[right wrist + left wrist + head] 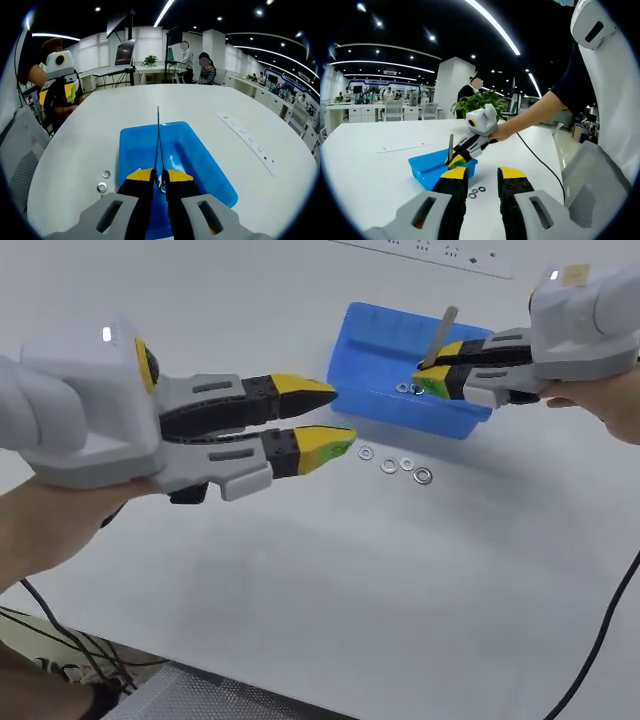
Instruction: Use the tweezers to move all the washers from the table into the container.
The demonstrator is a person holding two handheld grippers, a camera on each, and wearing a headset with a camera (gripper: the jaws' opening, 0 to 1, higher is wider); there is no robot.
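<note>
Right gripper point(432, 380) jaws pinched tight on tweezers point(441, 334), held over blue container point(365, 350), which sits toward the table's point(330, 580) far edge. Tweezers stick up past the jaws at a tilt. Two washers point(403, 388) lie inside the container, close by the gripper tips. Four more washers point(389, 466) sit on the table in a loose row just beside the container's near wall. Left gripper point(340, 417) jaws partly apart, nothing between them, tips near the left end of that row, not touching it. Right gripper view: tweezers point(158, 140) run out from between the shut jaws over the container point(205, 170)
</note>
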